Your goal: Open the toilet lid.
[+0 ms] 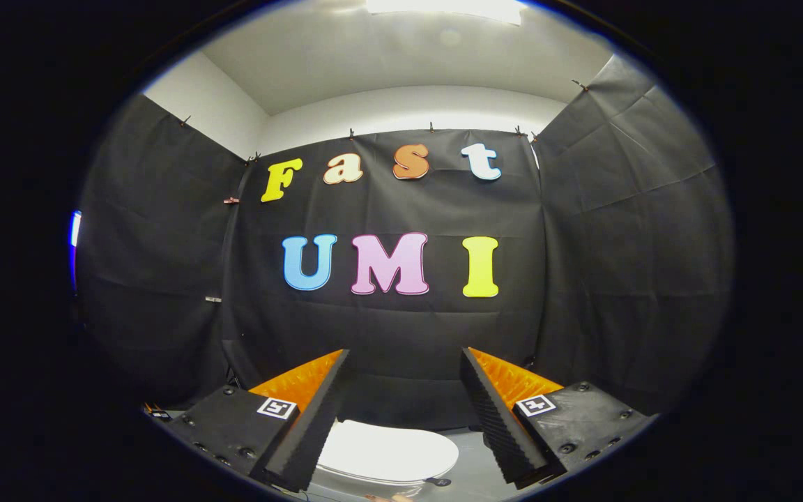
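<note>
Both fingers of the gripper (405, 362) stand wide apart, the closed toilet lid (387, 452) lying below between them.

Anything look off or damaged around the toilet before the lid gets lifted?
Nothing stands out. The white oval toilet lid lies flat and closed, with no visible cracks or spills. The gripper is open and raised above it, its fingers apart and touching nothing.

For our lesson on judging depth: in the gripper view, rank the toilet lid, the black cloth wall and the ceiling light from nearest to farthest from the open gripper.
1. Toilet lid: closed, low between the fingers of the open gripper, just ahead.
2. Black cloth wall: upright behind the toilet, beyond the fingers.
3. Ceiling light: high overhead, above the wall.
</note>
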Demonstrator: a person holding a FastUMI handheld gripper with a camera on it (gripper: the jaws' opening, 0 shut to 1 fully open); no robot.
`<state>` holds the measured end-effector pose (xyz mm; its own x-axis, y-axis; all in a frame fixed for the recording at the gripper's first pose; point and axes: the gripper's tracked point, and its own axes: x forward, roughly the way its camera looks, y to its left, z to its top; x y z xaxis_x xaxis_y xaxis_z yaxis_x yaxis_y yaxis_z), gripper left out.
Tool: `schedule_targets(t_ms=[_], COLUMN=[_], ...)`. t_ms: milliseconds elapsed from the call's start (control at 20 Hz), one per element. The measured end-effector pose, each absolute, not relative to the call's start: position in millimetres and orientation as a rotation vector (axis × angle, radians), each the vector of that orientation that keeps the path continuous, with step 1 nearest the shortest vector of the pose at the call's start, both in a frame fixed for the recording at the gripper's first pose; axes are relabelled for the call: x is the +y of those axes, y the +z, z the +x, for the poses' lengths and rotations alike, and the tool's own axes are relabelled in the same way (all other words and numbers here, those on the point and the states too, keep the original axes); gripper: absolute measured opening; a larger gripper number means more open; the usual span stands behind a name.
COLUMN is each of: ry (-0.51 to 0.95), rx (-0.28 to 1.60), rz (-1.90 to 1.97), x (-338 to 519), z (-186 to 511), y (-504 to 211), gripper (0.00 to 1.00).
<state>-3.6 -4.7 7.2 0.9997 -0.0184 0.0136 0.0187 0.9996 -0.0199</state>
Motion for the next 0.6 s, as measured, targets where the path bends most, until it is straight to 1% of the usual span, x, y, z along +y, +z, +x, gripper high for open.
schedule_targets(t_ms=[600], ry=[-0.024], rx=[0.003], rz=[-0.019], x=[-5.2], z=[-3.2], y=[3.0], gripper=[0.99])
